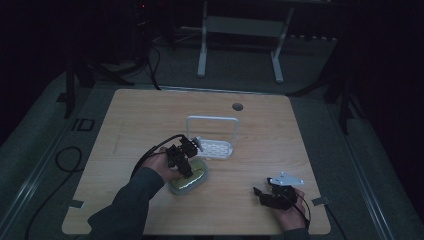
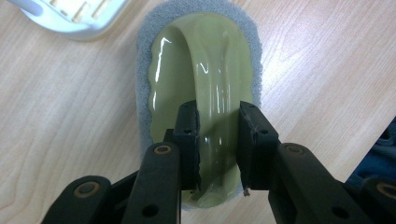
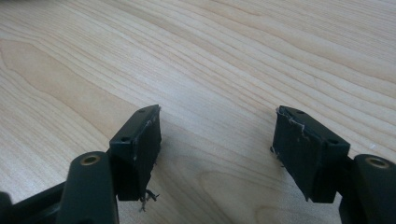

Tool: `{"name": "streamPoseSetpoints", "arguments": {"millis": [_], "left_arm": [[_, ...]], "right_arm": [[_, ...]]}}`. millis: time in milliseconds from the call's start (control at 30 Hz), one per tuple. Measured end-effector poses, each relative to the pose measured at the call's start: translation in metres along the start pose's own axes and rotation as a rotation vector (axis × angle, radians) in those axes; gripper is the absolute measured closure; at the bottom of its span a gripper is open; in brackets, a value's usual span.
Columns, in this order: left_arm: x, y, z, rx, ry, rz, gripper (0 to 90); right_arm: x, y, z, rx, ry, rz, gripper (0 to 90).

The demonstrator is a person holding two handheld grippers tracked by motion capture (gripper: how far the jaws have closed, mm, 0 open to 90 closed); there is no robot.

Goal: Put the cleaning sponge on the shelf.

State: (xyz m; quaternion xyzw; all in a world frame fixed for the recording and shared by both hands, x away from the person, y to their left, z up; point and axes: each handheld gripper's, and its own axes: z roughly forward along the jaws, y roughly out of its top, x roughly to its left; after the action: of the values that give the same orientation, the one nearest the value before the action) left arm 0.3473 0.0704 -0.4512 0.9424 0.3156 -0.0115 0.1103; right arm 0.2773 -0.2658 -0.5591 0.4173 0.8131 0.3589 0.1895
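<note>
A scrubbing pad [image 1: 196, 181] lies on the wooden table [image 1: 250, 130], left of the middle. It has a glossy olive-green plastic top with an arched handle [image 2: 208, 56] over a grey abrasive pad [image 2: 243, 23]. My left gripper [image 1: 188, 171] comes down on it from above, and in the left gripper view the left gripper [image 2: 218, 116] is shut on the arched handle, one jaw on each side. My right gripper [image 1: 259, 193] rests low near the table's front right. In the right gripper view the right gripper [image 3: 217, 119] stands open over bare wood, with nothing between its jaws.
A white plastic holder [image 1: 216, 148] with a slotted tray and a tall wire-like frame [image 1: 212, 120] stands just behind the scrubbing pad; its corner [image 2: 70, 18] is in the left gripper view. A round cable hole [image 1: 237, 106] is at the table's far edge. A white stand [image 1: 240, 30] is on the floor beyond.
</note>
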Motion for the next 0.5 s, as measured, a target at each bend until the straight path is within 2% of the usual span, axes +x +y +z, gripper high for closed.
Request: {"name": "streamPoseSetpoints", "arguments": {"millis": [133, 333, 500], "left_arm": [[0.0017, 0.0007, -0.0013, -0.008, 0.017, 0.015, 72.0], [0.0033, 0.0023, -0.0049, -0.029, 0.035, 0.058, 72.1], [0.0036, 0.0042, -0.0044, -0.033, 0.037, 0.058, 72.1]], "right_arm": [[0.0000, 0.0000, 0.0000, 0.000, 0.000, 0.000, 31.6], [0.0000, 0.0000, 0.0000, 0.000, 0.000, 0.000, 31.5], [0.0000, 0.0000, 0.0000, 0.000, 0.001, -0.001, 31.4]]}}
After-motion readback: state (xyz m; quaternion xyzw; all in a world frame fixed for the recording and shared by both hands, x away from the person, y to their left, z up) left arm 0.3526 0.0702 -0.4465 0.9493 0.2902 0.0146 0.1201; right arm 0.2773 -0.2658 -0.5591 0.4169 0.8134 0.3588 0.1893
